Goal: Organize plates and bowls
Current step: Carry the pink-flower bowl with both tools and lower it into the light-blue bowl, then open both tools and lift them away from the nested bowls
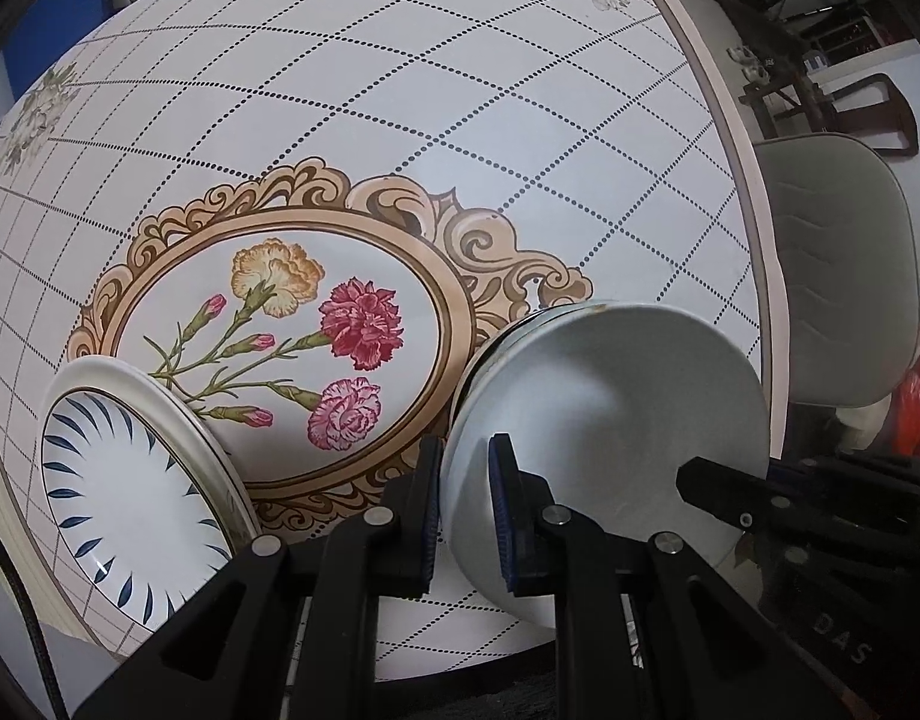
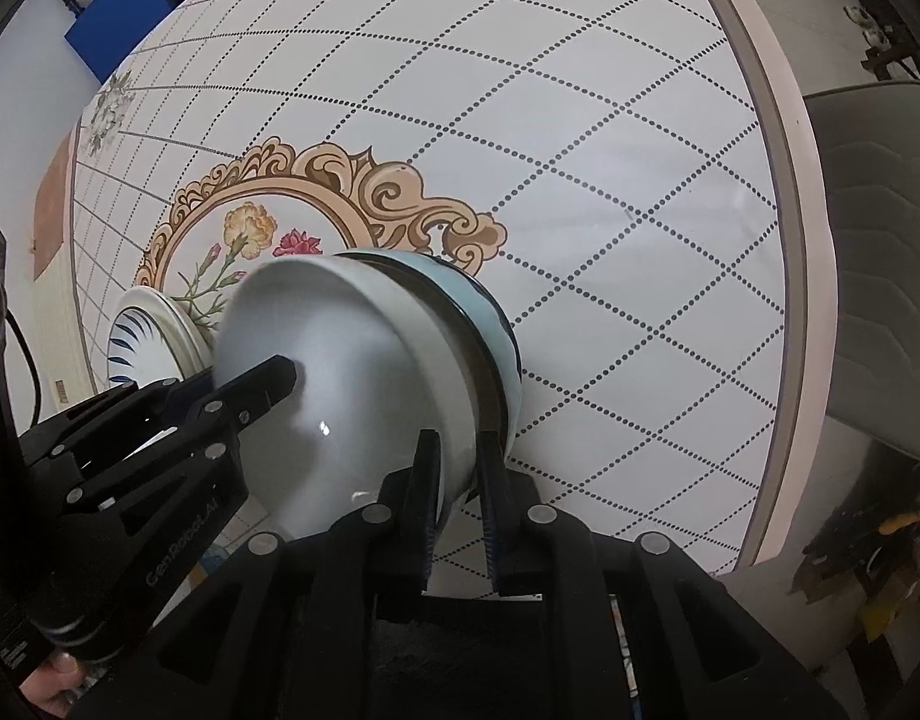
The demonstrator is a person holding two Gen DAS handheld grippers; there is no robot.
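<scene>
A white bowl sits on top of a stack of bowls; a pale blue bowl with a dark rim shows under it. My left gripper is shut on the white bowl's near rim, one finger inside, one outside. My right gripper is shut on the opposite rim of the same white bowl. Each gripper shows in the other's view: the right, the left. A white plate with blue leaf strokes lies to the left on another plate; it also shows in the right wrist view.
The round table has a dotted diamond pattern and a carnation medallion. Its edge curves close on the right. A grey chair stands beyond that edge, also seen in the right wrist view.
</scene>
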